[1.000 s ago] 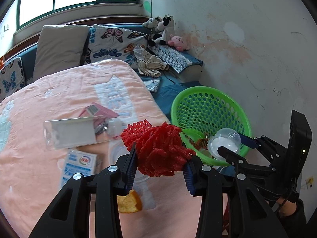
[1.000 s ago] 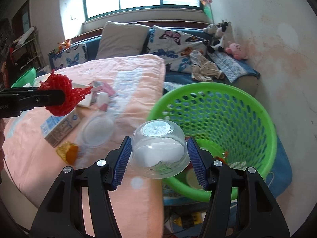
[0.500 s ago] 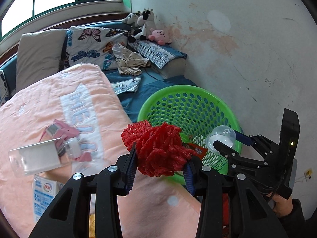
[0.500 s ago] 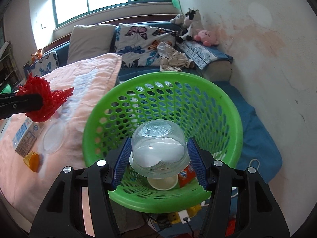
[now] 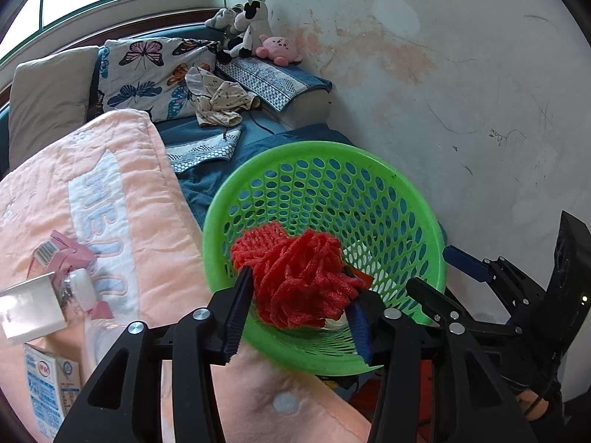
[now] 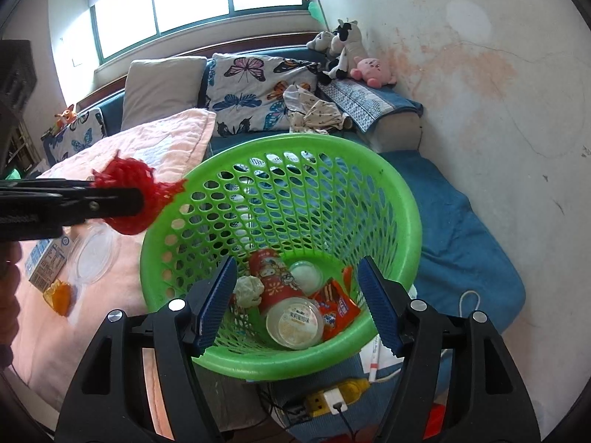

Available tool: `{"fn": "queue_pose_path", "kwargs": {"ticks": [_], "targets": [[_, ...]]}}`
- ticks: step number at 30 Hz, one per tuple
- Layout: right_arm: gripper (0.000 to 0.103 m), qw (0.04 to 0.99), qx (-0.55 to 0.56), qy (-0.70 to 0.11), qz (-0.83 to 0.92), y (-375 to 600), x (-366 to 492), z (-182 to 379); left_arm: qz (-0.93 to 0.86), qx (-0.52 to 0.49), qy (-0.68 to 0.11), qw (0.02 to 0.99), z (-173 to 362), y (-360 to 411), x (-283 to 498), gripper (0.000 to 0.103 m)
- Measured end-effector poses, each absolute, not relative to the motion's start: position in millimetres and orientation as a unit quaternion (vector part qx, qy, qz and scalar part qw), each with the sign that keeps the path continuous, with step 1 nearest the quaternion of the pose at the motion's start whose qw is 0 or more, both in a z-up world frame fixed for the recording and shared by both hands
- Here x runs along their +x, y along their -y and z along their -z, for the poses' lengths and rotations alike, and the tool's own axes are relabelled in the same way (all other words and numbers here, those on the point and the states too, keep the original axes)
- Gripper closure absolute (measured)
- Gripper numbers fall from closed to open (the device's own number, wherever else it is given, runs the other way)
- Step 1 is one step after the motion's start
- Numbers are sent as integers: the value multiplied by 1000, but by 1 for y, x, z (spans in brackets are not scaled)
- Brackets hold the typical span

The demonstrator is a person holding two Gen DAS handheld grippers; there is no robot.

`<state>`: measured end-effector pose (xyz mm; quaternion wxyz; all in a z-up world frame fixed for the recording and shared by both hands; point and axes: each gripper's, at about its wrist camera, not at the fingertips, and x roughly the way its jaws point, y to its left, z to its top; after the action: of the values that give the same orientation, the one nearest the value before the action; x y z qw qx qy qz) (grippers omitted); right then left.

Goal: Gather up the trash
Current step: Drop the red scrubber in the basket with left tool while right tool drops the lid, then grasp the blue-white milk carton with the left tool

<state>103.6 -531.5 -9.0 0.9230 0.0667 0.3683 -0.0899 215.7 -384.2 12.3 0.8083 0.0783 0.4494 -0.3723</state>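
I am over a bed with a peach blanket, pillows and soft toys at its head under a window, a stained white wall on the right. The green basket stands between the blanket's edge and the wall on blue bedding, its mouth wide and unobstructed. Inside lie a red cup, a clear cup, a crumpled tissue and an orange wrapper. On the blanket remain a milk carton, a clear box and a clear lid.

My right gripper hangs over the basket, jaws just opened and empty; half a second ago they held the clear cup. My left gripper has its jaws just opening too, the red mesh between them over the near rim; whether the pads still press it I cannot tell. A second ago it was over the blanket.
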Motion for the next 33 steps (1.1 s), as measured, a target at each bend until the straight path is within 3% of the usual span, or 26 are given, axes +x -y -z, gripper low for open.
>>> {"fn": "queue_pose_path", "kwargs": {"ticks": [2,7,15,33], "targets": [[34,924,69,-365,88,531,100,8,372,80,-451,807,-9,387,214,43],[33,926,71,-360,86,527,93,6,376,74,-454,805,-7,389,212,38],[33,929,75,-355,71,514,81,1,363,69,-445,816,-14,362,202,38],[27,935,54,-349,-6,420,88,-5,214,93,-411,881,-16,207,207,38]]}}
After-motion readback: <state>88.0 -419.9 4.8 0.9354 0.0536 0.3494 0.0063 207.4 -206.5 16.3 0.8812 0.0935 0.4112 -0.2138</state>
